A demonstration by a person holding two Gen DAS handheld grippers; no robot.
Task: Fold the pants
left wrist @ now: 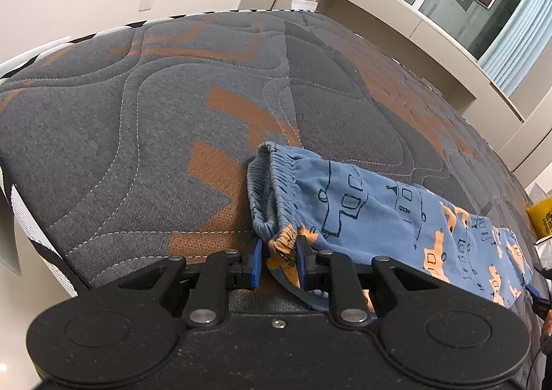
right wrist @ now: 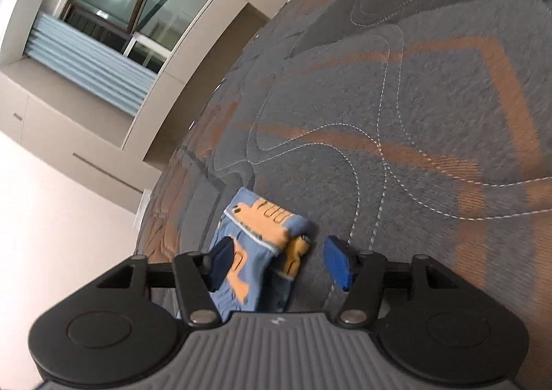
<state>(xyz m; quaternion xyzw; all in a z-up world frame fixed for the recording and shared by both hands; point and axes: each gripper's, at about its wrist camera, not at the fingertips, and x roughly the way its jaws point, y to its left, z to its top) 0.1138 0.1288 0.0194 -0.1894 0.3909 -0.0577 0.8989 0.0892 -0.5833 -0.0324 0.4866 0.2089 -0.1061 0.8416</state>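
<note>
On the quilted mattress (left wrist: 145, 134) | pants (left wrist: 379, 214) stretch lengthwise, waistband to cuffs | left gripper (left wrist: 279, 264) pinches waistband corner | right gripper (right wrist: 279, 265) gapes over cuff end, fabric between unpressed jaws.

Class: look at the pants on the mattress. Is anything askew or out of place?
Yes. The waistband gapes open and is bunched where the left gripper pinches it, so the pants do not lie flat on the mattress.
</note>
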